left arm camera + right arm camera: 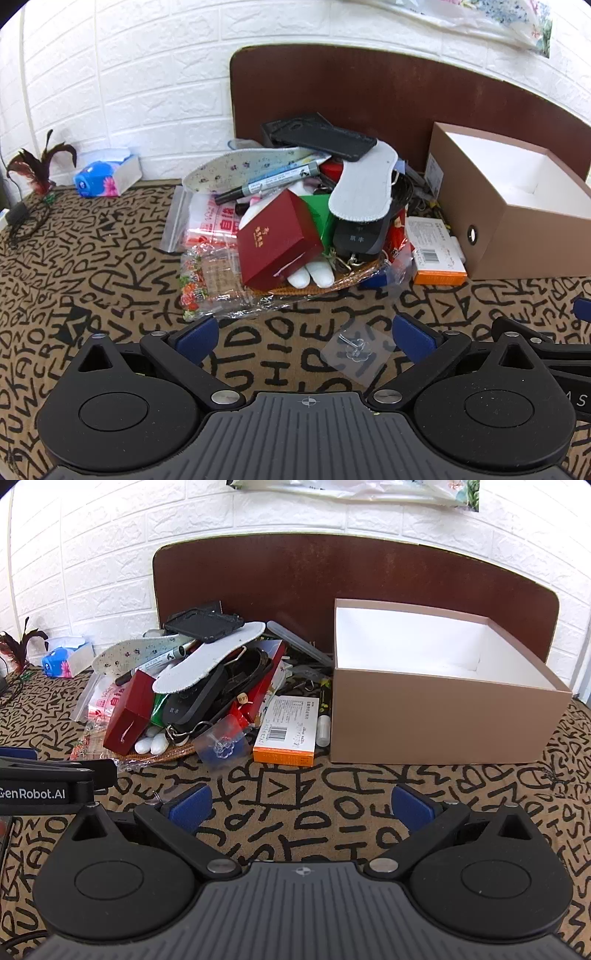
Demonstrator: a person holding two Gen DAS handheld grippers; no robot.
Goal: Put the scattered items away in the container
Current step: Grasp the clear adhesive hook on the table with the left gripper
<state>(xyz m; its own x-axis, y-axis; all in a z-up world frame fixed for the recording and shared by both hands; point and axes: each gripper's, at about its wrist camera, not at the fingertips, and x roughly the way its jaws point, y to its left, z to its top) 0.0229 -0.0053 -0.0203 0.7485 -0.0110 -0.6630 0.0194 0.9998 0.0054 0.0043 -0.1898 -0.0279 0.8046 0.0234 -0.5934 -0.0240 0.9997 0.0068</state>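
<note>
I hold both tools low over the lettered cloth (332, 812), short of the heap, so I can choose a first piece before reaching in. My left gripper (306, 334) stands wide with nothing between its blue pads; a small clear packet (354, 349) holding a hook lies on the cloth between its fingers, apart from both. My right gripper (301, 805) is spread just as wide and empty, aimed at the bare cloth in front of the box.

The brown box (443, 716) sits at two o'clock in my right view, open-topped, white inside, with nothing in it that I can see, so I judge the tidying not yet begun. It stands just beside the heap, so each carry will be short.

The heap lies at eleven o'clock in my right view, stacked loosely: a black phone case (205, 626) on top, resting on a white insole (210, 661) and a flowered insole (136, 648), with a grey marker (159, 662) slanting beneath. A red gift box (277, 243) leans at the front, gold characters on its lid too small for me to read. An orange-edged carton (288, 731) lies flat between heap and box, showing a barcode and fine print I cannot make out. The zip bag (210, 221) carries large red Chinese characters, partly covered. Across the side of my left tool, seen from the right, I read "GenRobot.AI".

The loose top pieces look easiest to lift first.
</note>
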